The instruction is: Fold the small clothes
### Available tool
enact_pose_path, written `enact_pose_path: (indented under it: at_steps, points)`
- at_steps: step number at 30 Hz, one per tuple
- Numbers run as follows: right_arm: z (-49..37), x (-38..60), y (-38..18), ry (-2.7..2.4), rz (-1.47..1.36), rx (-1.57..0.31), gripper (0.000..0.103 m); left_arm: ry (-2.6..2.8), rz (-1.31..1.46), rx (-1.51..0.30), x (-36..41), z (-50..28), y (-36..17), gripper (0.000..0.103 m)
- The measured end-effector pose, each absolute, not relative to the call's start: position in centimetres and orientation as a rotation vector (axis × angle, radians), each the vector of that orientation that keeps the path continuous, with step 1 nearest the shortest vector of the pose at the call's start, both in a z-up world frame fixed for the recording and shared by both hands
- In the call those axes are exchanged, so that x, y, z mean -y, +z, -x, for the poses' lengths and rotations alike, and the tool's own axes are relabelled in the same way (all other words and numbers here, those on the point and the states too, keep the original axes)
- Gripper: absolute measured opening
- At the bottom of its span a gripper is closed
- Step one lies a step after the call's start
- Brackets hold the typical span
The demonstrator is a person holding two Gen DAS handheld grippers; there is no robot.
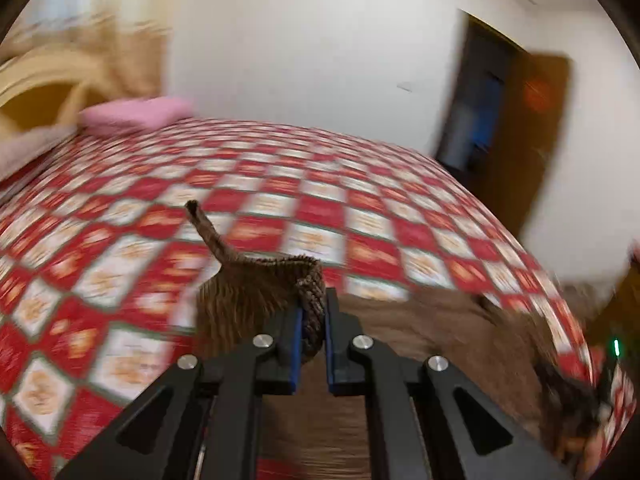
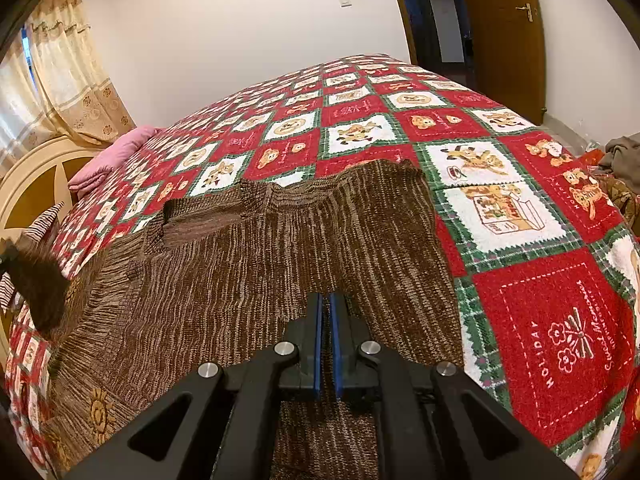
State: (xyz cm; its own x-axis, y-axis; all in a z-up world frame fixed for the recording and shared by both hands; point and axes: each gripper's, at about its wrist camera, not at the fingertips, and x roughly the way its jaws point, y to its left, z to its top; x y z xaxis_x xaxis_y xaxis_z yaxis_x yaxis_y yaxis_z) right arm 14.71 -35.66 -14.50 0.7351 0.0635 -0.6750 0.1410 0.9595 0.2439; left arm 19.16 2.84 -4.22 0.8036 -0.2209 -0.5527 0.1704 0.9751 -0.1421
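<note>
A brown knitted garment [image 2: 248, 264] lies spread on the red, white and green checked bedspread [image 2: 540, 320]. My left gripper [image 1: 313, 300] is shut on a bunched edge of the garment [image 1: 256, 292] and holds it lifted above the bed; a strip of knit sticks up past the fingers. That view is motion-blurred. My right gripper [image 2: 327, 300] is shut over the near part of the garment; a thin strip of knit shows between the blue pads [image 2: 318, 344]. At the left edge of the right wrist view a dark lifted part of the garment [image 2: 40, 284] hangs.
A pink pillow [image 1: 136, 114] and a cream headboard [image 2: 36, 176] are at the far left of the bed. An open brown door [image 2: 504, 36] stands at the back right. More clothes [image 2: 620, 160] are piled at the bed's right edge.
</note>
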Motion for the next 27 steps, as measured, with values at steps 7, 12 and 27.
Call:
enact_pose_path:
  at_steps: [7, 12, 27]
  points:
    - [-14.7, 35.6, -14.5, -0.043, -0.290, -0.745, 0.004, -0.367, -0.114, -0.763, 7.7, -17.7, -10.3, 0.010]
    - [-14.7, 35.8, -14.5, -0.035, -0.301, -0.743, 0.004, -0.412, -0.110, -0.799, 5.9, -15.3, -10.7, 0.044]
    - [-14.8, 31.8, -11.0, 0.042, -0.348, -0.706, 0.008, -0.063, 0.121, -0.790, -6.1, -15.0, -14.0, 0.063]
